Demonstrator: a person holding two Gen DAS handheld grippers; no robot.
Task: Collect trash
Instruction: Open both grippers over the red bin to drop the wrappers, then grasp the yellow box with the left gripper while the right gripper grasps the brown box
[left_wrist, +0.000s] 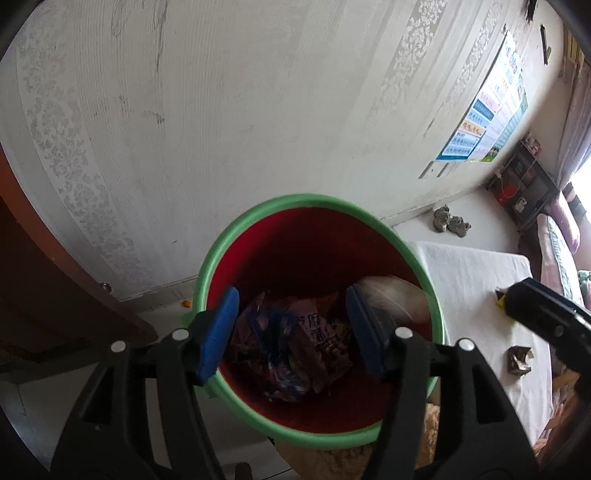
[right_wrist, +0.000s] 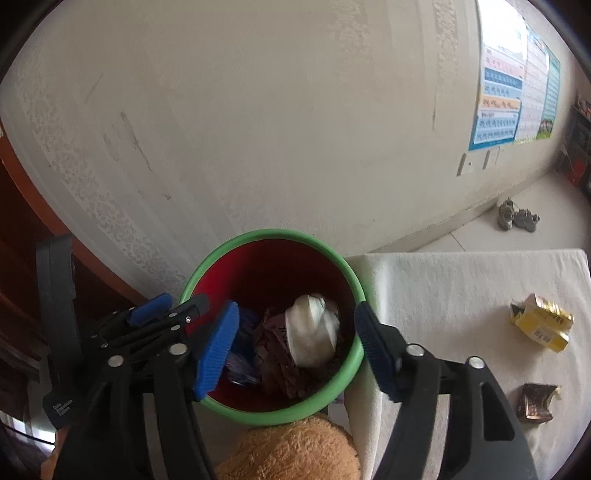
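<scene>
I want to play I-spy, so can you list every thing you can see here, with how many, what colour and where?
bin: one, green rim, red inside, by the wall.
white wad: one, white, in the bin.
wrappers: several, purple and blue, in the bin.
cloth: one, white, right of the bin.
yellow box: one, crushed, on the cloth.
brown wrapper: one, on the cloth.
plush: one, tan, in front of the bin.
poster: one, blue and green, on the wall.
shoes: a pair, grey, on the floor.
left gripper: black, blue pads, open over the bin.
right gripper: same, open over the bin.

Wrappers (left_wrist: 295, 347) in bin (left_wrist: 258, 221), table (right_wrist: 461, 280) right of it, wall (right_wrist: 258, 110) behind
</scene>
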